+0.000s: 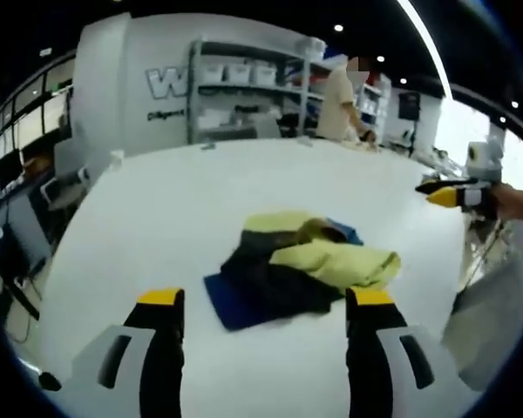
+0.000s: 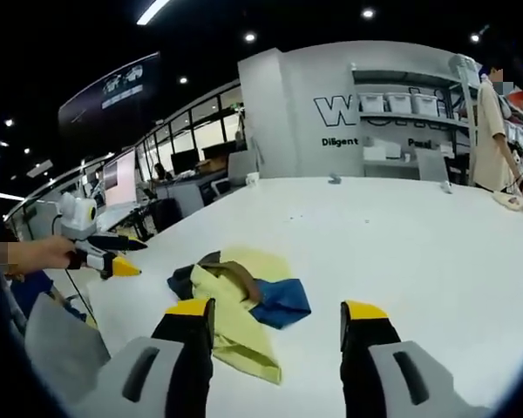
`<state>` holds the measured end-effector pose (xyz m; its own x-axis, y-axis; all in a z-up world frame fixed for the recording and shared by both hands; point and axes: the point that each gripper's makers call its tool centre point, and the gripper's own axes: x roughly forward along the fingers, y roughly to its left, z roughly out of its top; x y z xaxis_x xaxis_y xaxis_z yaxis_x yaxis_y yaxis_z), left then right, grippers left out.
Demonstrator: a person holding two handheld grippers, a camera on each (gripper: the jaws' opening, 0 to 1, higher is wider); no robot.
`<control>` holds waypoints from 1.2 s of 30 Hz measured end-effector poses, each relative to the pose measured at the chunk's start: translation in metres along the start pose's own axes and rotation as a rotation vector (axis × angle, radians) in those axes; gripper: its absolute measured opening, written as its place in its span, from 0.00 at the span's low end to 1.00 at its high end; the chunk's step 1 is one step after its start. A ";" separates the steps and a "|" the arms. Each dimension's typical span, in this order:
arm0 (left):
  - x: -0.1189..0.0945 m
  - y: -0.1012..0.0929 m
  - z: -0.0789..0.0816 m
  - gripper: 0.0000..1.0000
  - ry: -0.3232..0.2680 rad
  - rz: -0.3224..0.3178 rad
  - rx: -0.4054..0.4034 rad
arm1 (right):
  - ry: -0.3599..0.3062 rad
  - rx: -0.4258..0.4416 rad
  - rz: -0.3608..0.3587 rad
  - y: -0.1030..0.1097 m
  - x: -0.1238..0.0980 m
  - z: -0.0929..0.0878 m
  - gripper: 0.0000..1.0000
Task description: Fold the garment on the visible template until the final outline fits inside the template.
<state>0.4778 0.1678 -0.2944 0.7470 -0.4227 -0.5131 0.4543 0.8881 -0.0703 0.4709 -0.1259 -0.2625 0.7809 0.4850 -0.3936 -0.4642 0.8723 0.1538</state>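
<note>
A crumpled garment (image 1: 307,264) in yellow, black and blue lies bunched on the white table (image 1: 209,200), just beyond my left gripper (image 1: 266,300), whose jaws stand open and empty. A flat blue piece (image 1: 229,303) sticks out under its near left side; I cannot tell whether it is a template or part of the garment. In the right gripper view the garment (image 2: 235,300) lies just ahead and left of my right gripper (image 2: 277,315), open and empty, with a blue fold (image 2: 283,300) at its right. Each gripper is seen from the other's camera, held above the table edge: right gripper (image 1: 449,193), left gripper (image 2: 115,256).
The white table (image 2: 401,252) stretches far and bare beyond the garment. A person in a beige shirt (image 1: 338,103) stands at the far edge by shelves with white bins (image 1: 240,74). Desks and monitors (image 2: 187,165) stand off to the side.
</note>
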 end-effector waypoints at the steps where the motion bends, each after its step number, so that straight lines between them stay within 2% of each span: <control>1: 0.004 0.003 0.004 0.68 -0.004 0.006 0.003 | 0.014 -0.003 -0.001 -0.001 0.005 -0.001 0.54; 3: 0.008 0.010 0.007 0.69 -0.001 0.032 0.001 | 0.023 -0.011 0.002 -0.004 0.012 -0.003 0.52; 4: 0.011 0.022 0.009 0.69 -0.002 0.096 -0.011 | 0.024 -0.020 0.005 -0.006 0.017 -0.003 0.52; 7: 0.020 0.032 0.011 0.68 0.001 0.119 -0.001 | 0.021 -0.045 -0.003 -0.010 0.029 0.000 0.47; 11: 0.033 0.037 0.013 0.62 0.009 0.107 -0.005 | 0.031 -0.072 -0.003 -0.013 0.042 -0.001 0.43; 15: 0.049 0.037 0.014 0.59 0.011 0.088 0.031 | 0.036 -0.090 0.008 -0.012 0.058 -0.002 0.41; 21: 0.072 0.031 0.012 0.53 0.030 0.059 0.065 | 0.090 -0.139 0.026 -0.005 0.082 -0.018 0.38; 26: 0.093 0.024 0.008 0.42 0.050 0.048 0.089 | 0.136 -0.195 0.026 -0.003 0.097 -0.031 0.36; 29: 0.104 0.021 0.003 0.42 0.063 0.017 0.120 | 0.140 -0.191 0.031 -0.003 0.100 -0.034 0.34; 30: 0.107 0.020 0.002 0.42 0.067 0.007 0.131 | 0.145 -0.141 0.049 -0.004 0.107 -0.038 0.33; 31: 0.110 0.017 0.002 0.39 0.078 -0.001 0.150 | 0.145 -0.133 0.051 -0.002 0.106 -0.037 0.33; 33: 0.112 0.019 0.001 0.39 0.076 -0.009 0.158 | 0.155 -0.145 0.053 -0.001 0.110 -0.041 0.33; 34: 0.112 0.021 0.004 0.41 0.082 -0.006 0.212 | 0.162 -0.155 0.053 -0.001 0.112 -0.043 0.33; 36: 0.113 0.025 0.008 0.44 0.075 0.000 0.271 | 0.174 -0.199 0.067 0.001 0.115 -0.046 0.33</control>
<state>0.5773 0.1404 -0.3473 0.7137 -0.3988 -0.5758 0.5747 0.8034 0.1558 0.5412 -0.0717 -0.3497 0.6705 0.5079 -0.5408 -0.5984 0.8011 0.0106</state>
